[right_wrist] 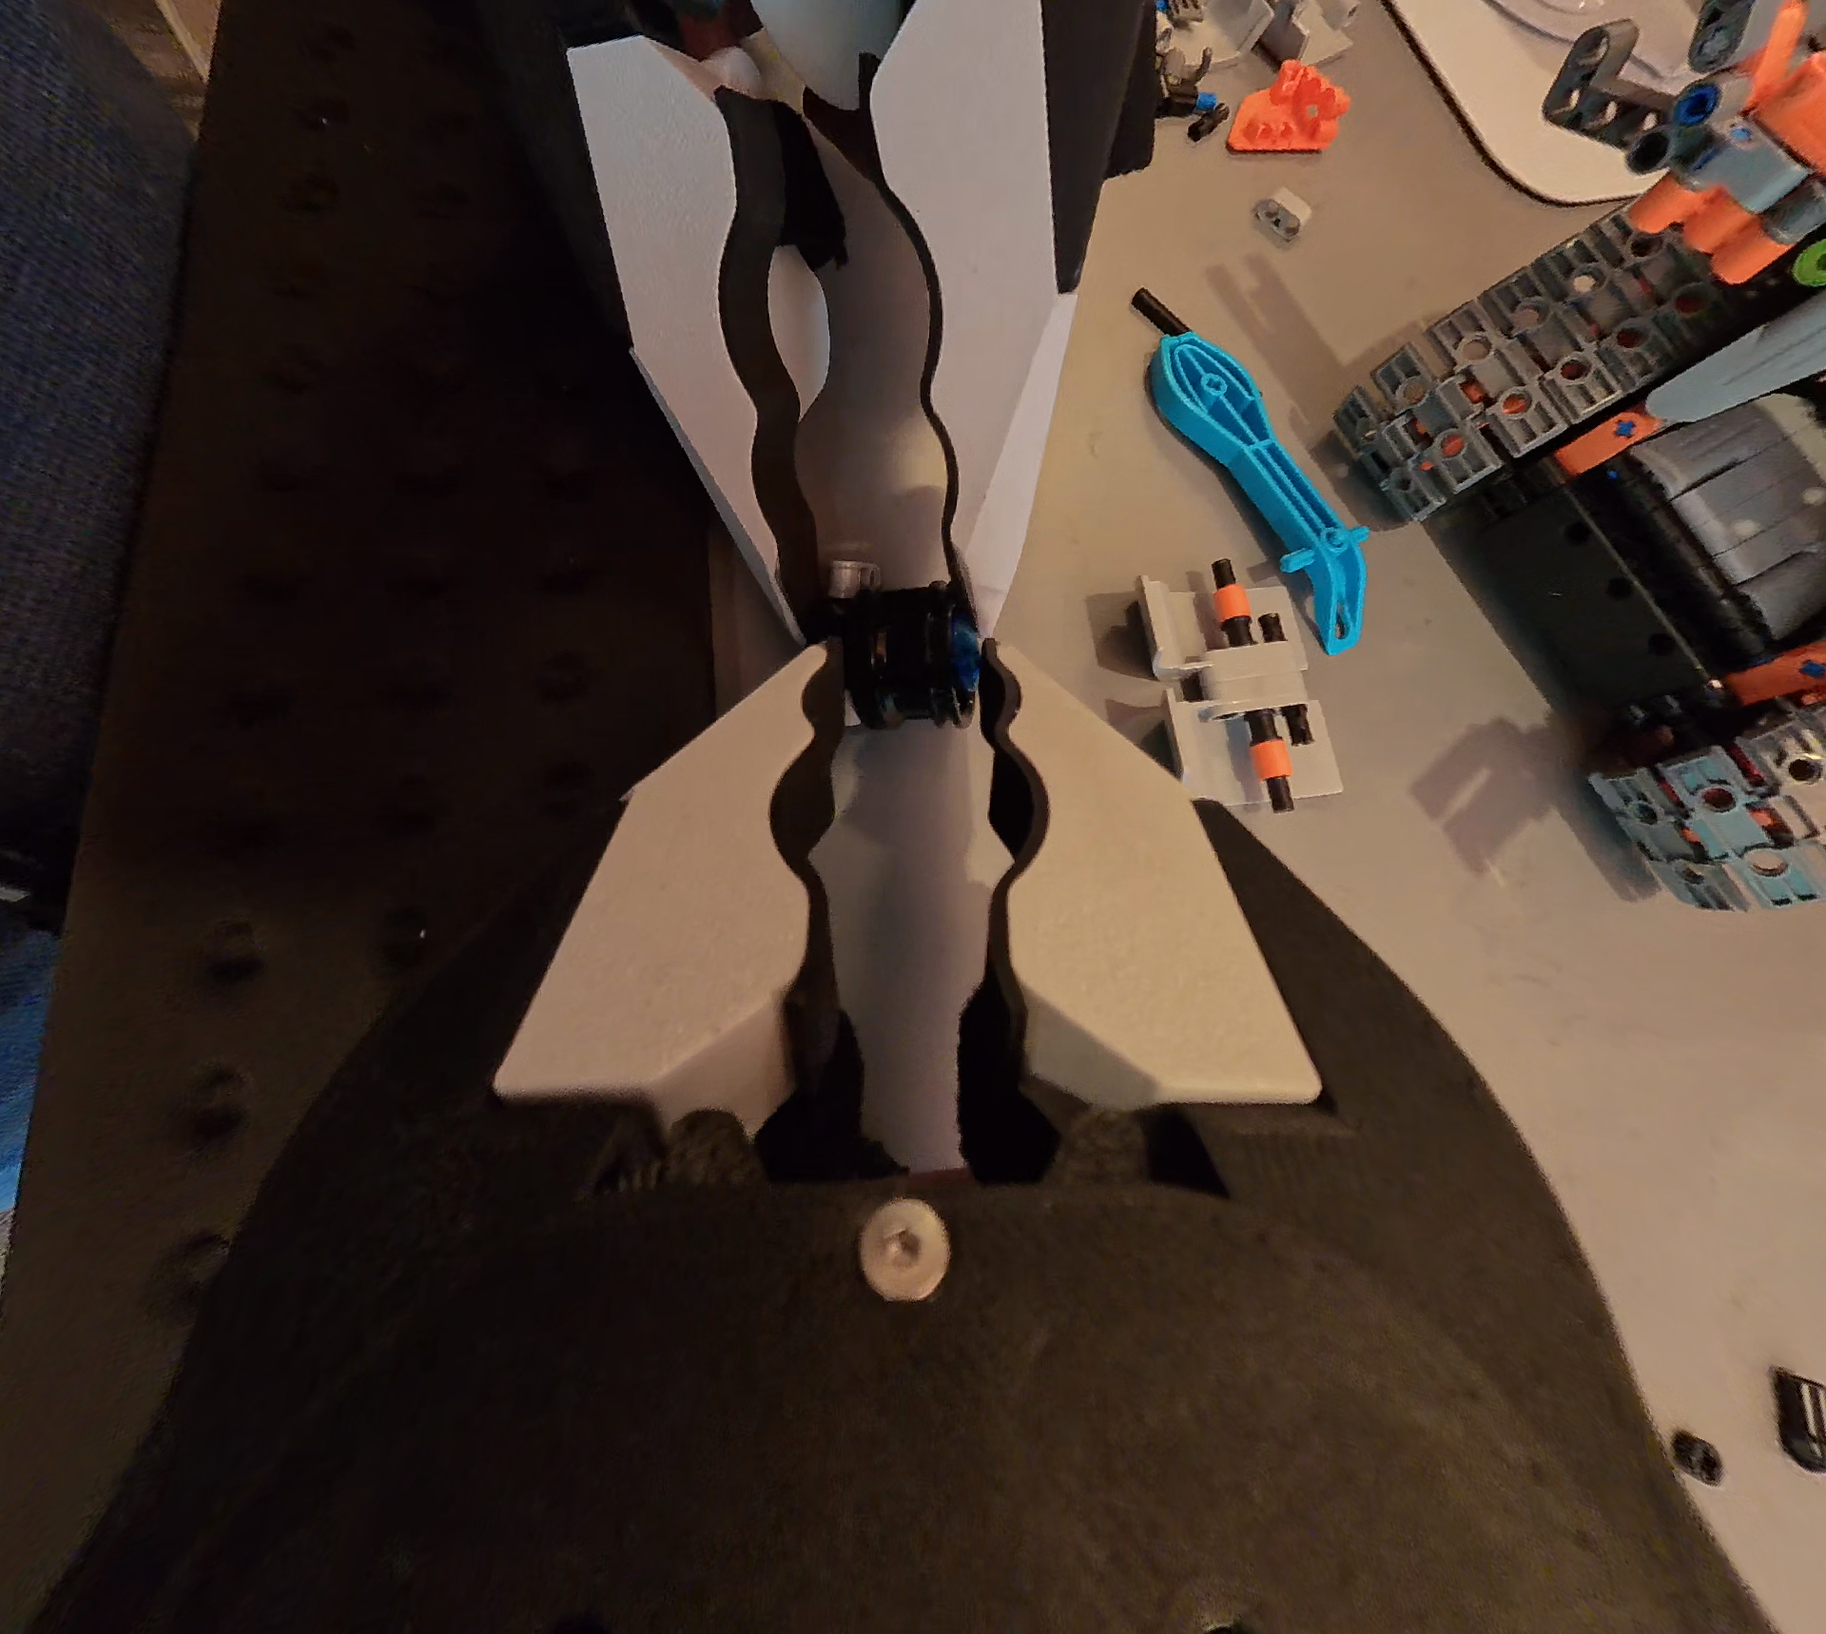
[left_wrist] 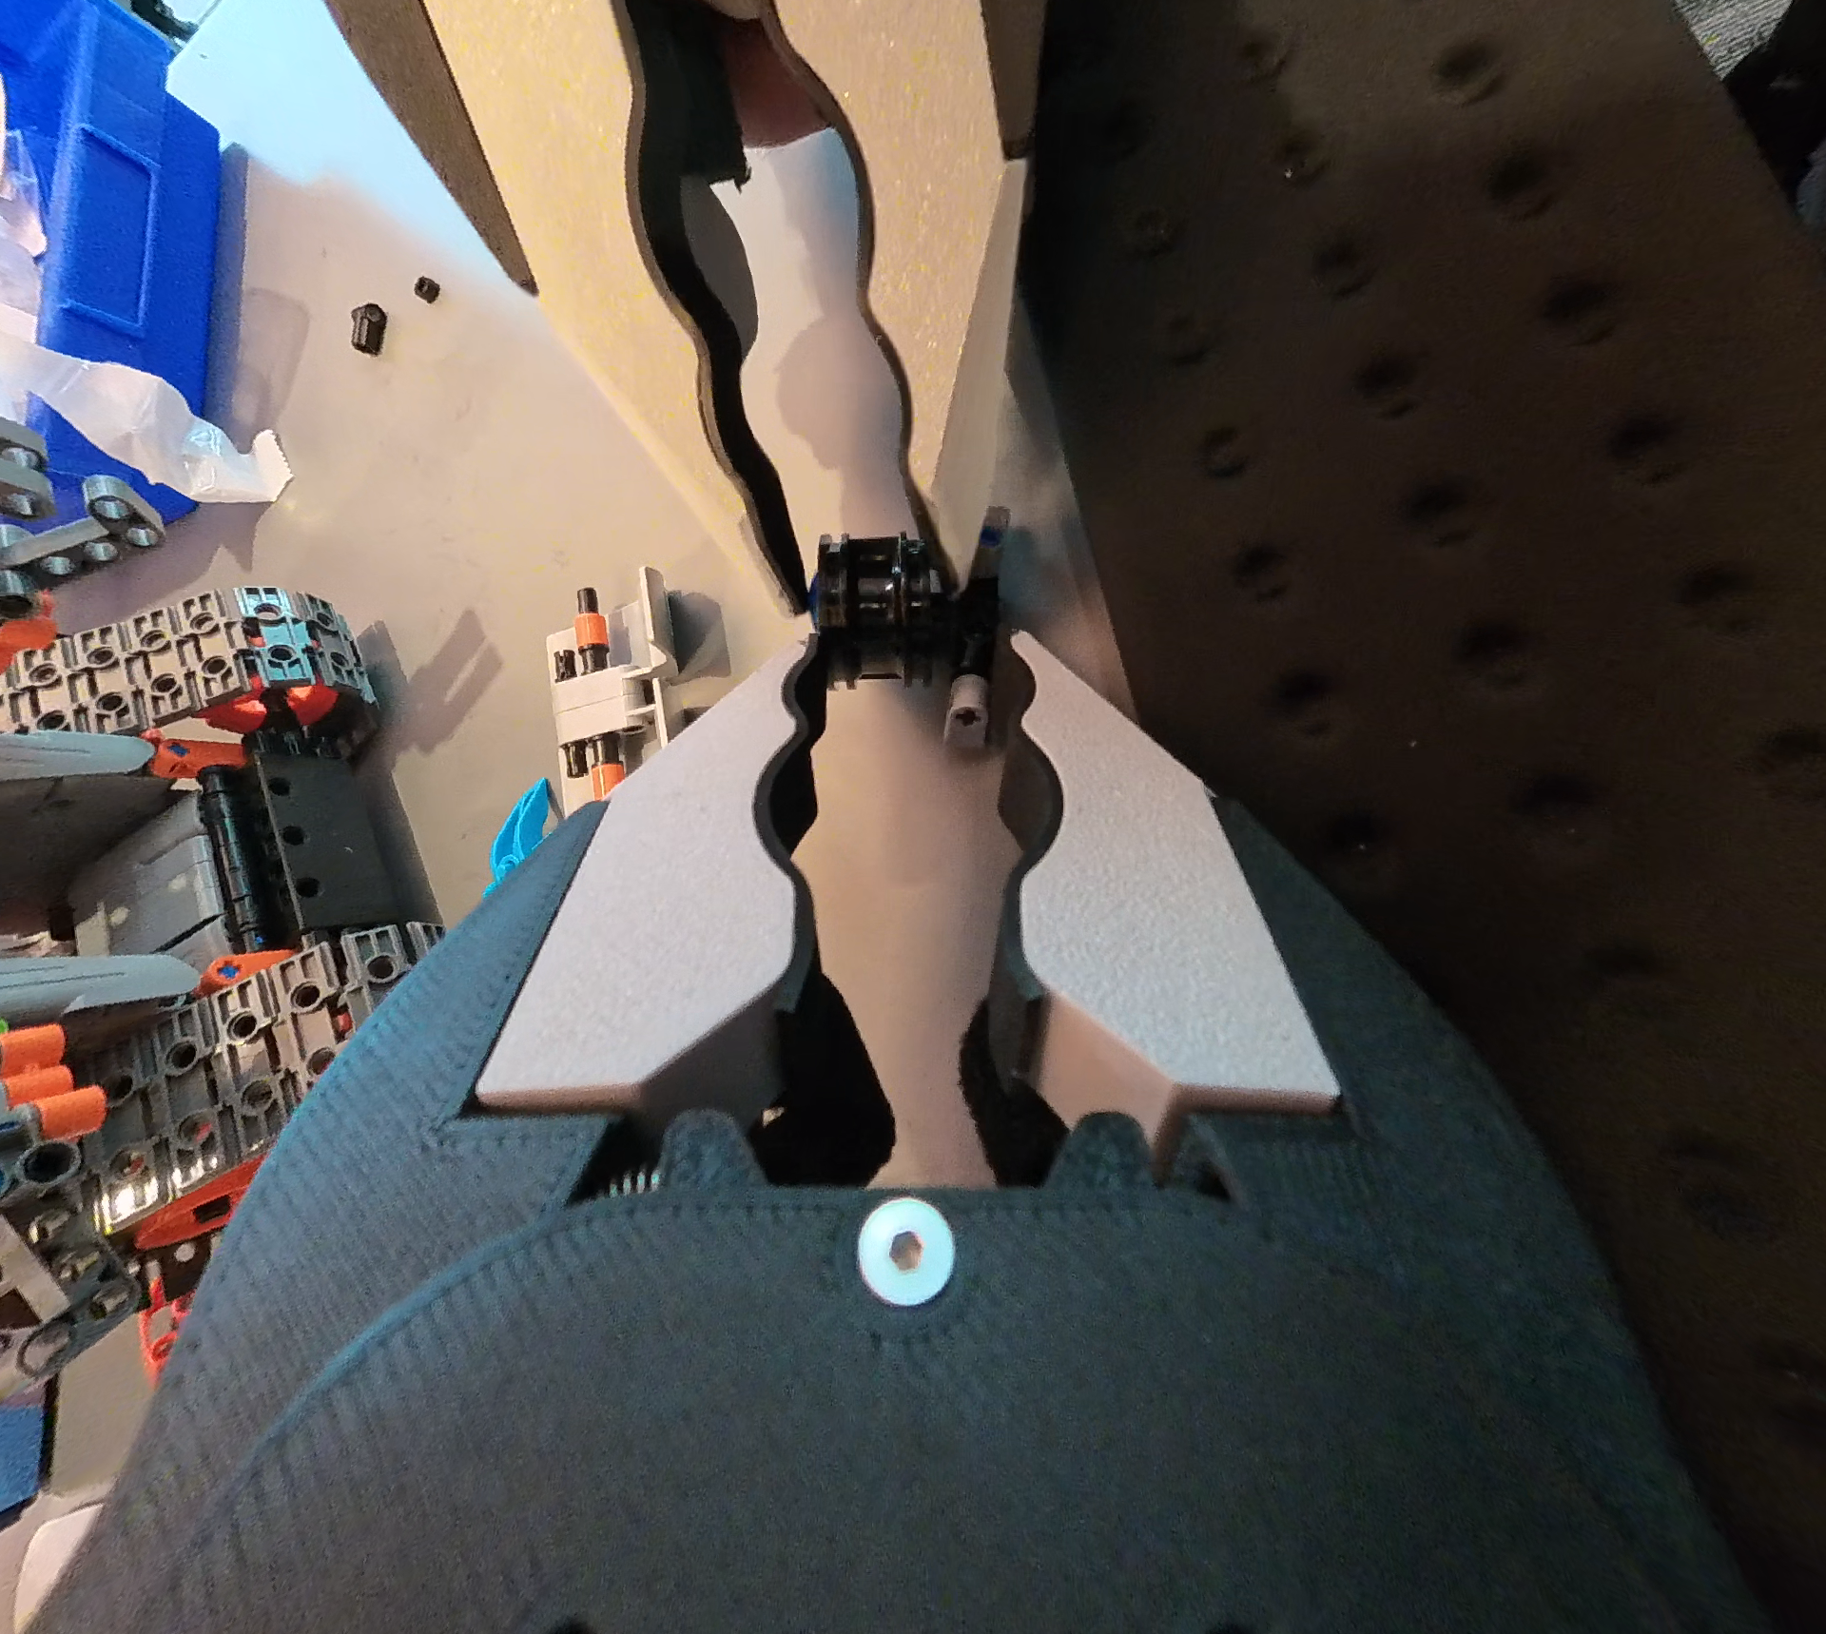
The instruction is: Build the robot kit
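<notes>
My two grippers face each other tip to tip over the grey table (right_wrist: 1383, 1092). A small black wheel-like building-toy piece (left_wrist: 874, 610) with blue and grey pins sits between all the fingertips. My left gripper (left_wrist: 914, 658) is closed on it from the near side. The right gripper's fingers (left_wrist: 889, 55) reach it from the far side. In the right wrist view my right gripper (right_wrist: 907, 663) is closed on the same black piece (right_wrist: 904, 668), and the left gripper's fingers (right_wrist: 968, 203) meet it from above.
A tracked grey, black and orange toy vehicle (left_wrist: 198, 668) (right_wrist: 1630, 450) stands beside the grippers. Near it lie a small grey assembly with orange bushings (right_wrist: 1235, 687) (left_wrist: 613, 687), a light blue tool (right_wrist: 1265, 480), an orange part (right_wrist: 1285, 109) and loose black pins (left_wrist: 368, 324). A blue bin (left_wrist: 119, 223) stands behind. Left and right tips are no more than a few centimetres apart.
</notes>
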Available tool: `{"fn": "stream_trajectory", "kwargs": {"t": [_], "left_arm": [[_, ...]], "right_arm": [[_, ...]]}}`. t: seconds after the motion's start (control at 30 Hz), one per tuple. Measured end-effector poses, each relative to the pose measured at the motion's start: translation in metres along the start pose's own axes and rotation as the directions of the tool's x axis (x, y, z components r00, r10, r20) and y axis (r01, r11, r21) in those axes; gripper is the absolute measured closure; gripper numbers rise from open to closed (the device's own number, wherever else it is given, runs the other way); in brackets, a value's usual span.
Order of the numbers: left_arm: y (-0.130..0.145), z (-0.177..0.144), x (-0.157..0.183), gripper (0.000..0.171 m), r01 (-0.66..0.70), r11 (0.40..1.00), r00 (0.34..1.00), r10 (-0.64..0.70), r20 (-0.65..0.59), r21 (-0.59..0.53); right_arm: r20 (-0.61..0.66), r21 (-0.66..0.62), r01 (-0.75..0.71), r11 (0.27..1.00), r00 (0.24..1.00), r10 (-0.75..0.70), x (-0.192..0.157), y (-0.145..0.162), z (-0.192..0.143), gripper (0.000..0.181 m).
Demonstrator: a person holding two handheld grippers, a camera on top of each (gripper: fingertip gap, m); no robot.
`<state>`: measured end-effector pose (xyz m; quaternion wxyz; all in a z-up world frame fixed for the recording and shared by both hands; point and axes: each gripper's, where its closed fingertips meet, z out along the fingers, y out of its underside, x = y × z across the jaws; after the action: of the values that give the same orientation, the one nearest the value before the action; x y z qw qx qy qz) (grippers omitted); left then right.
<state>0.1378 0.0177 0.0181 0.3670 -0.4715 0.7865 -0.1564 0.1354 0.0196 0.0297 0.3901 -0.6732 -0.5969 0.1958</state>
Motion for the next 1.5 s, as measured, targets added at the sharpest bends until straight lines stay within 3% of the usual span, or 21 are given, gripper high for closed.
{"fn": "stream_trajectory", "kwargs": {"t": [0.53, 0.8, 0.9, 1.5], "left_arm": [[-0.0017, 0.0005, 0.0039, 0.142, 0.025, 1.0, 1.0, -0.025, -0.008, 0.005], [-0.0022, 0.0005, 0.0046, 0.142, 0.033, 0.999, 0.999, -0.033, -0.027, 0.017], [-0.0011, 0.0005, 0.0031, 0.141, 0.078, 0.997, 0.996, -0.076, -0.054, 0.028], [-0.003, 0.0009, 0.005, 0.14, 0.054, 0.998, 0.998, -0.053, -0.046, 0.031]], "right_arm": [[-0.049, -0.062, 0.121, 0.991, 0.991, -0.124, -0.0046, 0.0022, 0.0005, 0.16], [0.0, -0.007, 0.054, 0.999, 0.999, -0.054, -0.0046, 0.0015, 0.0001, 0.159], [0.03, 0.024, 0.007, 1.0, 1.0, -0.008, -0.006, 0.0015, 0.0006, 0.149], [0.053, 0.063, -0.026, 0.998, 0.998, 0.023, -0.0044, 0.001, -0.0036, 0.159]]}}
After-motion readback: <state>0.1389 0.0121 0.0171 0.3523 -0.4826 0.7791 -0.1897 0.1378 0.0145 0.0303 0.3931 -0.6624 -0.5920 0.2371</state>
